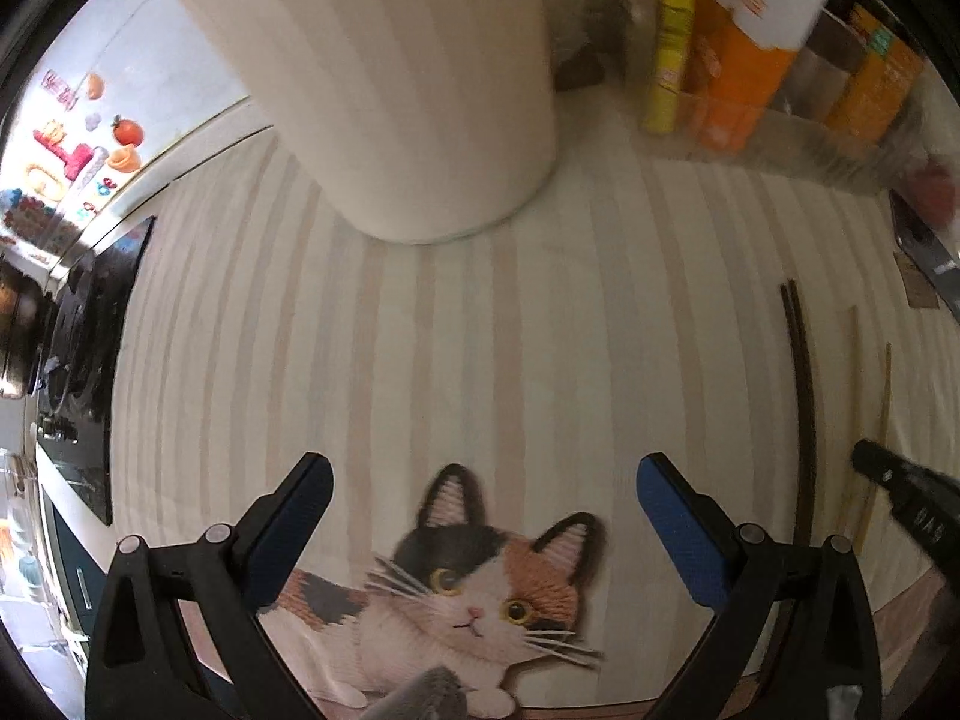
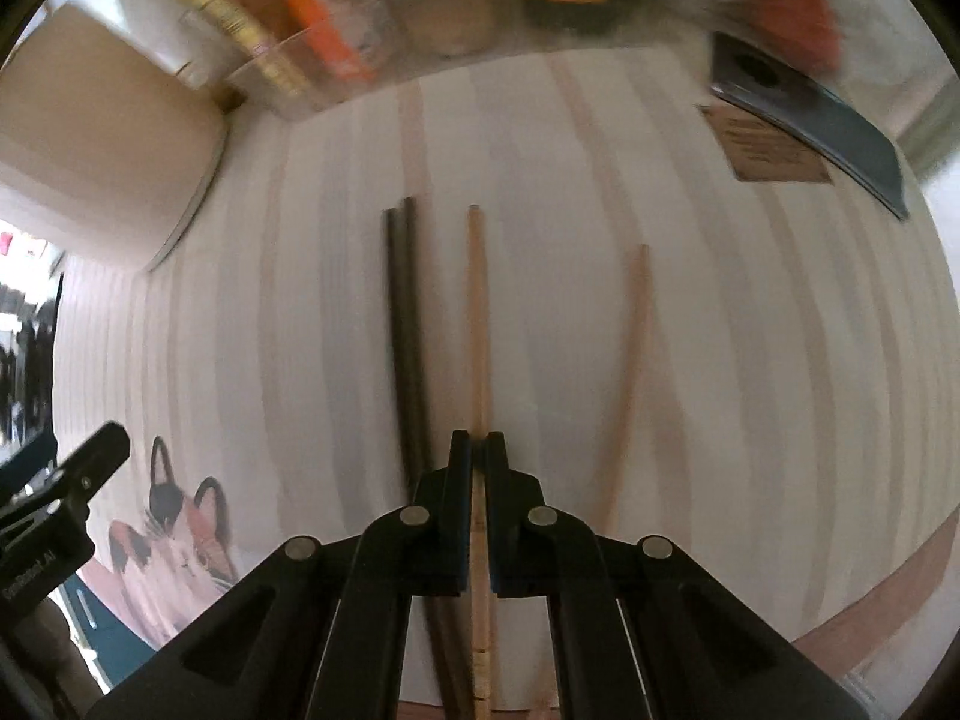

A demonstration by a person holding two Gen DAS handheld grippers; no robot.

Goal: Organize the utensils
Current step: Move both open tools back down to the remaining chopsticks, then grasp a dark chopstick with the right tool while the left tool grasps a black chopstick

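Right tool (image 2: 478, 441) at bottom center is clamped on the middle light chopstick (image 2: 478, 324), probably to pair it with its mate (image 2: 630, 372), dark chopsticks (image 2: 405, 330) just left on the bench (image 2: 750, 360); left tool (image 1: 485, 480) hangs apart, holding nothing.

Chopsticks (image 2: 478, 324) right of container (image 2: 102, 168)
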